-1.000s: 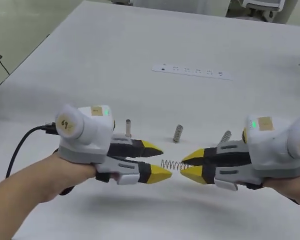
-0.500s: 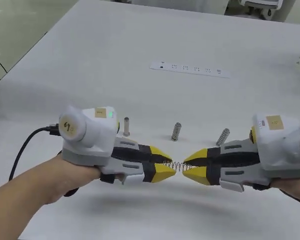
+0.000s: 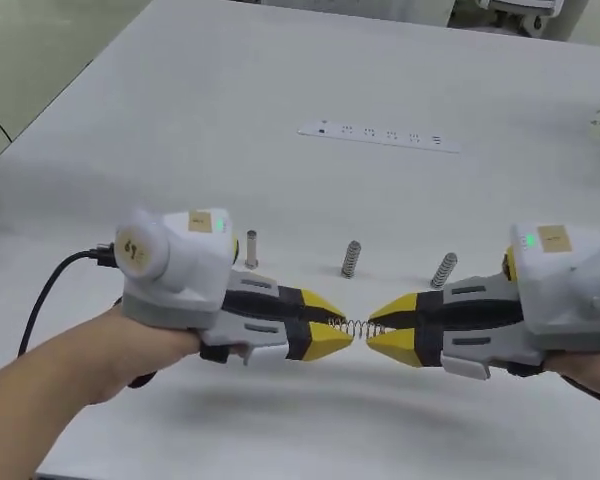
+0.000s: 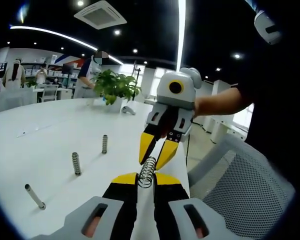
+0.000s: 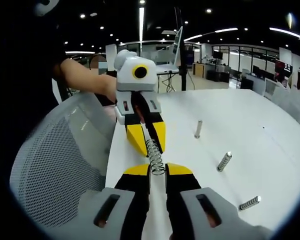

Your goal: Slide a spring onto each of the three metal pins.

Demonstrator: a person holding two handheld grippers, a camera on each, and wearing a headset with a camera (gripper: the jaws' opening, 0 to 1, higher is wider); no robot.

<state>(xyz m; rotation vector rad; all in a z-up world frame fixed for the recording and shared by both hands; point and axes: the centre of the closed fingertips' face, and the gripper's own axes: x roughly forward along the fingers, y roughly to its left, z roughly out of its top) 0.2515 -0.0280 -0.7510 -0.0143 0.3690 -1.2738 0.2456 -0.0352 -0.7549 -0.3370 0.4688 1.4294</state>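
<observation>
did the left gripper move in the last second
Yes. Against the bare pin, the left gripper has shifted right along the spring, toward the right gripper.

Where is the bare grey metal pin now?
In the head view, the bare grey metal pin stands upright just beyond the left gripper, left of the spring-covered middle pin.

A dark scrawl (image 3: pixel 132 250) — perhaps 69 — marks the left claw's (image 3: pixel 346 331) white body.

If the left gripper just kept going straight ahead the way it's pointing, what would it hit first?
The right gripper, which faces it tip to tip, with just the short spring they both hold between them.
</observation>
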